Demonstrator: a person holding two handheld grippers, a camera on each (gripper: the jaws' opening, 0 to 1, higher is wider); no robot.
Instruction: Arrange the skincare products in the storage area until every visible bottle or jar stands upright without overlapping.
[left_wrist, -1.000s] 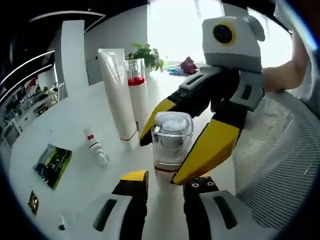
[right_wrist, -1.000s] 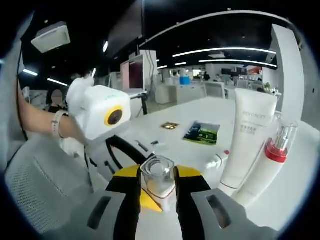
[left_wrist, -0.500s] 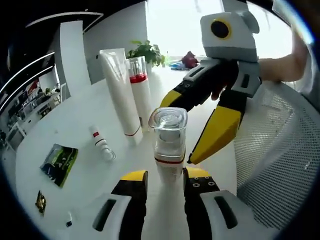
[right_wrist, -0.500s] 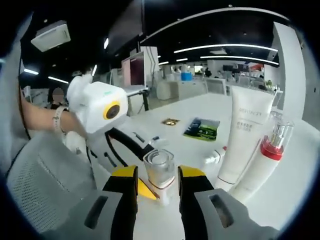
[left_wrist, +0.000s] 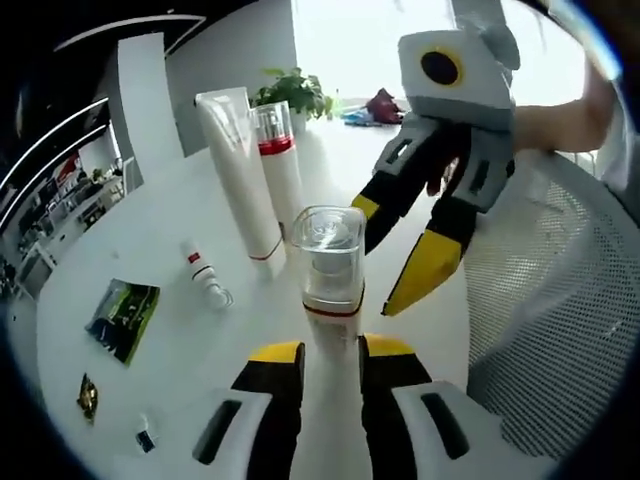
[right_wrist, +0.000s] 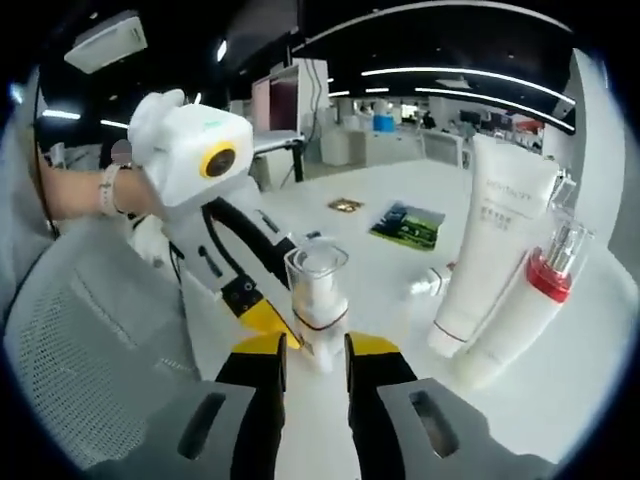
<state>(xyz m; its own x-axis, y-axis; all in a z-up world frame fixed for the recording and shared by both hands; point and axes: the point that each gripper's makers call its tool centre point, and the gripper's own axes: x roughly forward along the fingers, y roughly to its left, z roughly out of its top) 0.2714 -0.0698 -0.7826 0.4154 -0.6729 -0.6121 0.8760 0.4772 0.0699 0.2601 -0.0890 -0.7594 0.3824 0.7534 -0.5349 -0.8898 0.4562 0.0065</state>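
one clear-capped pump bottle is standing upright on the white table, just in front of the left gripper and between it and the right gripper. the left gripper's jaws are standing narrowly apart on both sides of the bottle's base, and i cannot tell if they are touching it. in the right gripper view the right gripper is also a little apart, with the bottle just beyond its tips, not held.

the bottle is looking tall and narrow, with a hard glossy cap, so i judge it is light, slippery and easy to tip. the white lower body under the red band seems the best place to hold.

behind it a white tube and a red-collared bottle are standing upright, touching or nearly. a small red-banded bottle is lying on its side.
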